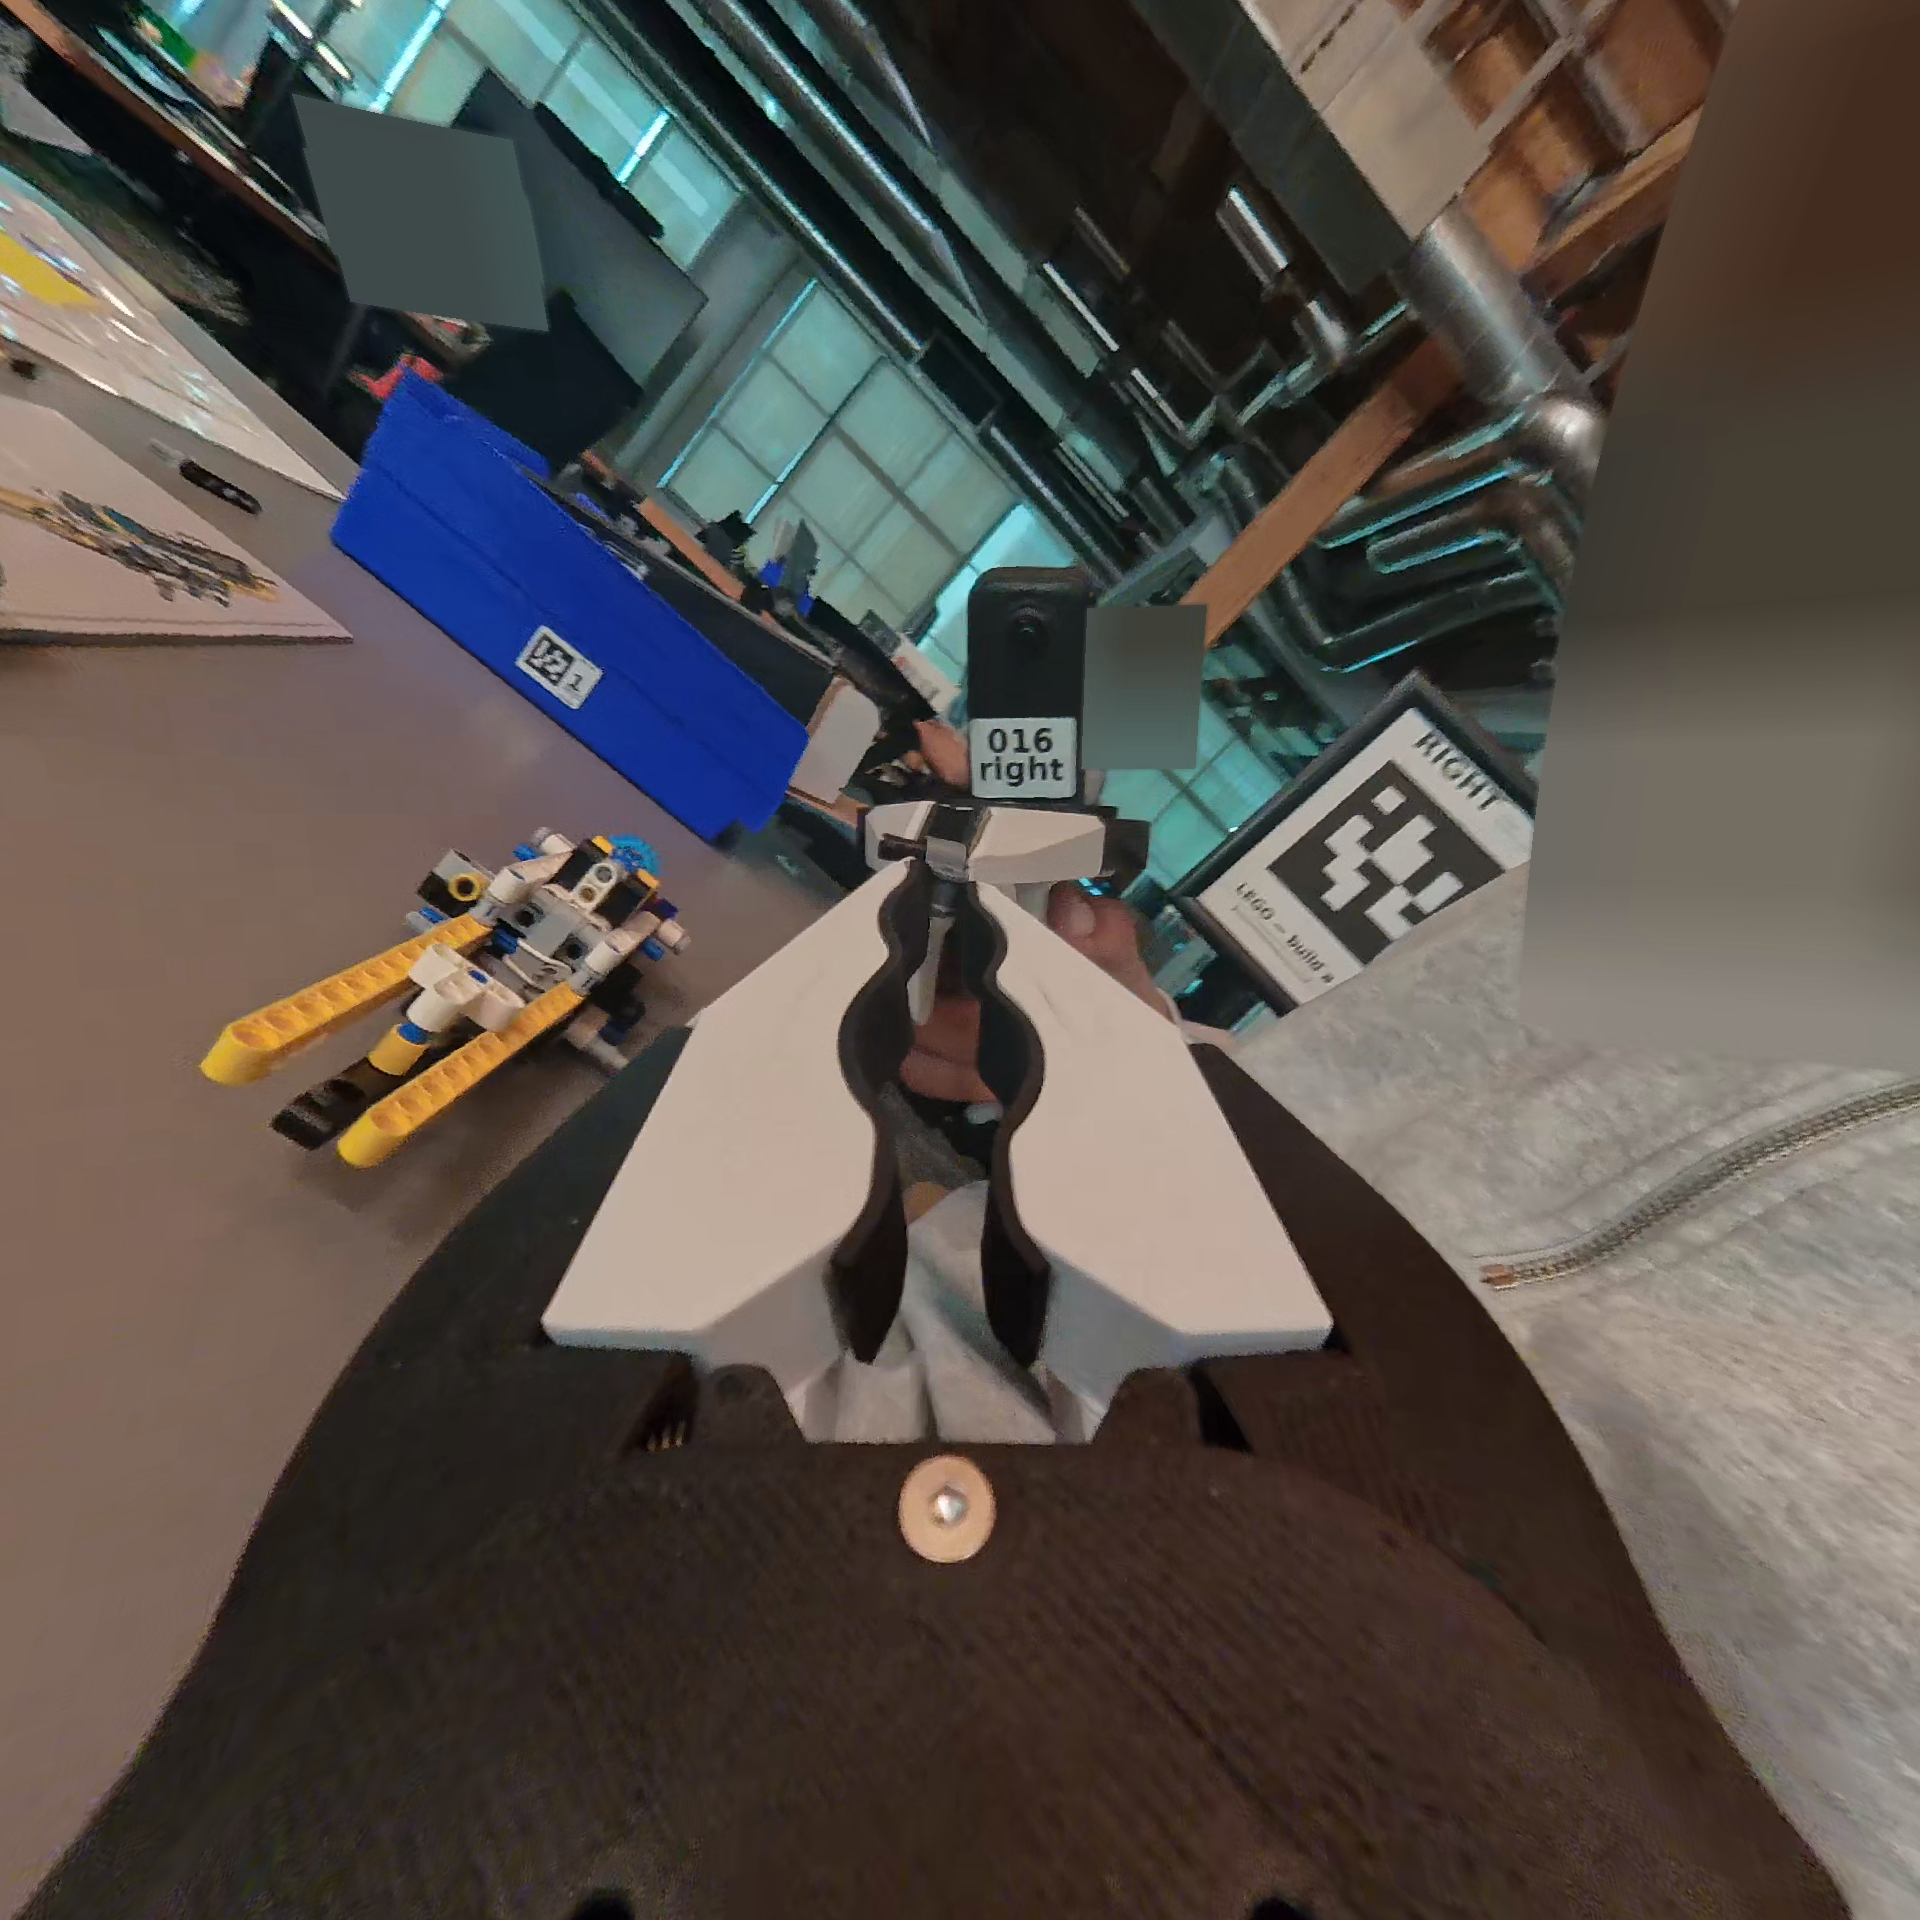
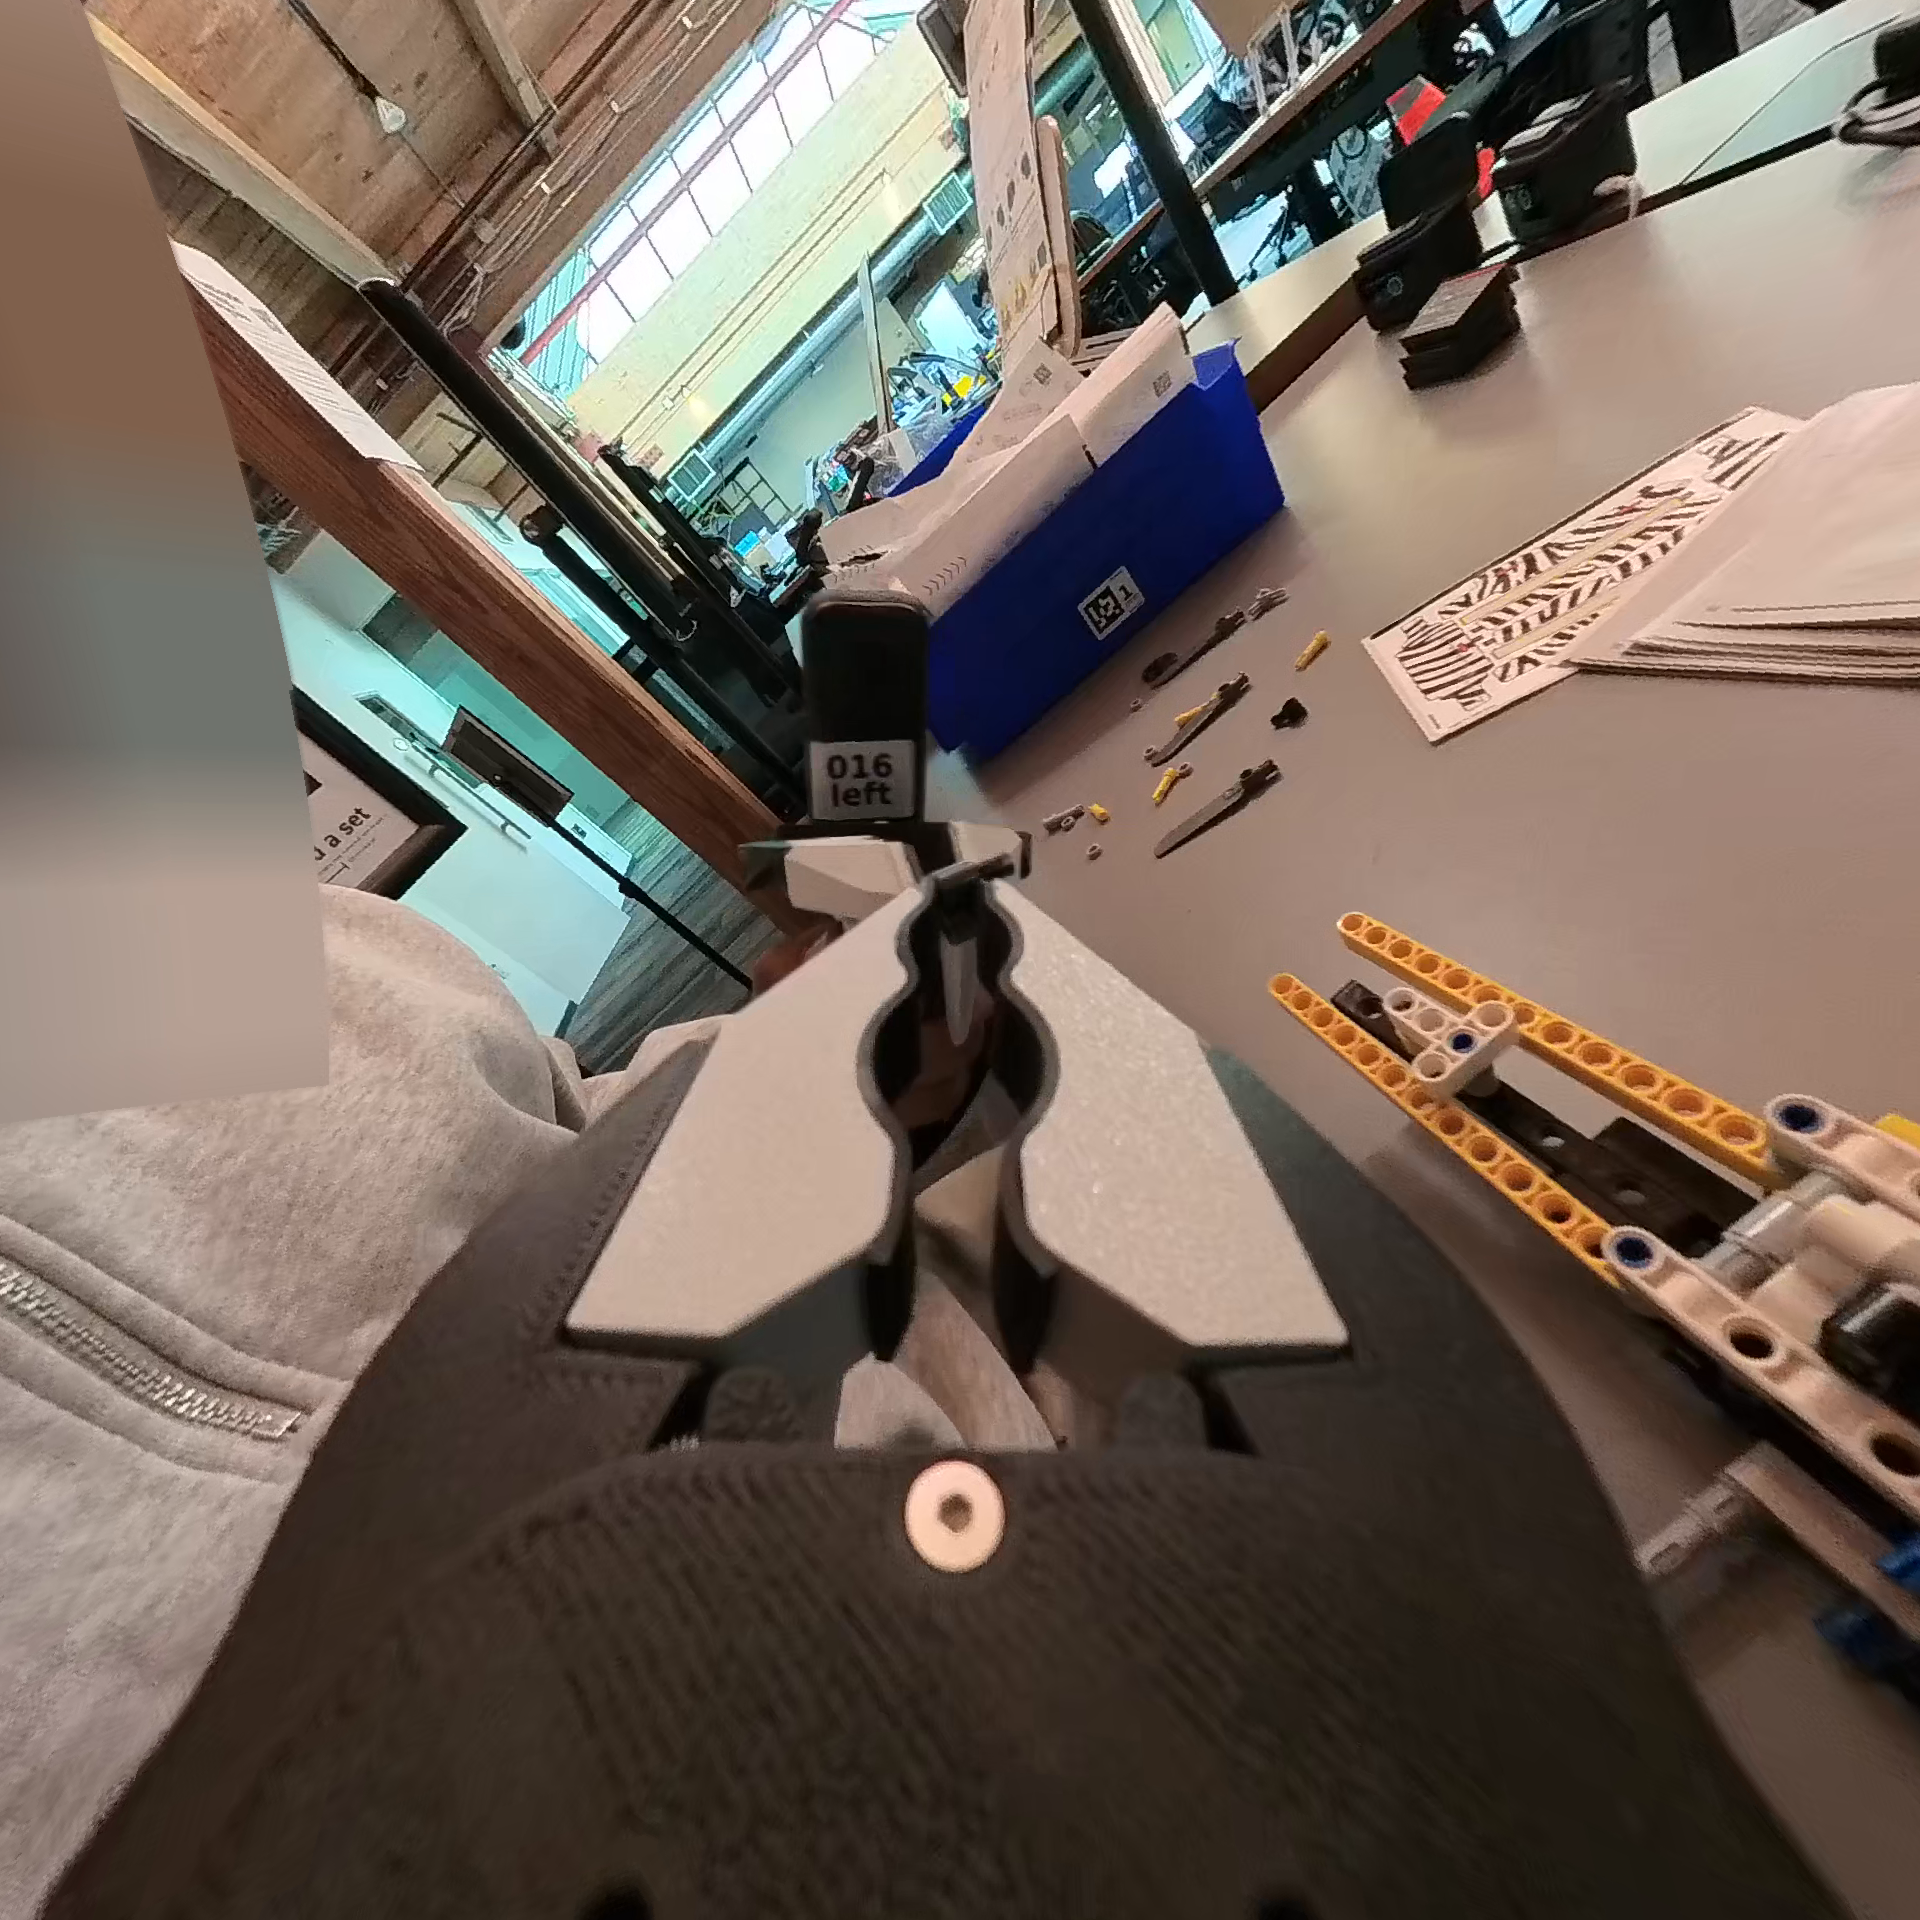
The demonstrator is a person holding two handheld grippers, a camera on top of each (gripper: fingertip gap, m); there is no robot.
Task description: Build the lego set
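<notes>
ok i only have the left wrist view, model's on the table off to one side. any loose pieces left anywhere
Observer: Yes. The right wrist view shows loose pieces scattered on the table in front of the blue bin: dark beams and small yellow pins.
Operator: any sticker sheet around
Observer: A striped sticker sheet lies flat beyond those pieces, partly under a stack of paper.
Operator: where's the model from the right gripper
Observer: The model lies close beside the right gripper, whose tips are shut on a small part. Its yellow beams point toward the loose pieces.
</notes>
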